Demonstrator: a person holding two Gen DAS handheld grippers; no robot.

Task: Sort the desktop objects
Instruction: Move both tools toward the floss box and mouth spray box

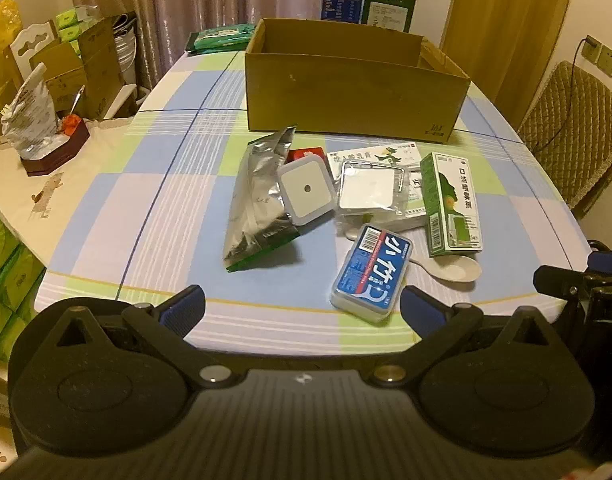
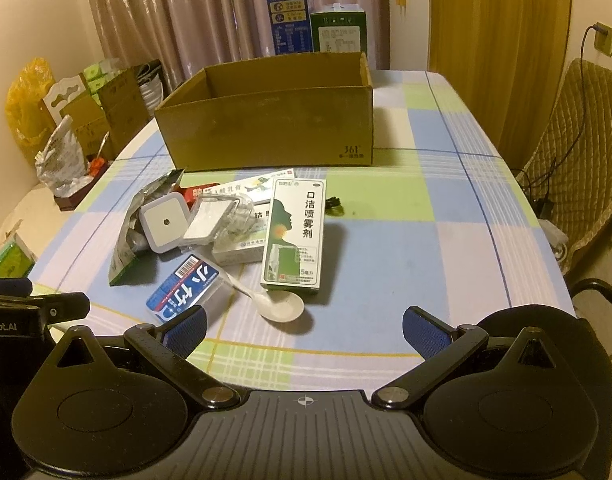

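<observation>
Green spray box lengthwise toward carton

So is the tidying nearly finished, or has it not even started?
It looks barely started. Done: nothing that shows; the part of the cardboard box in view is bare. In hand: nothing; the left gripper and right gripper are both open above the table edge. Left: the whole pile, including the blue card case, green spray box, white spoon, silver bag and white square light.
</observation>
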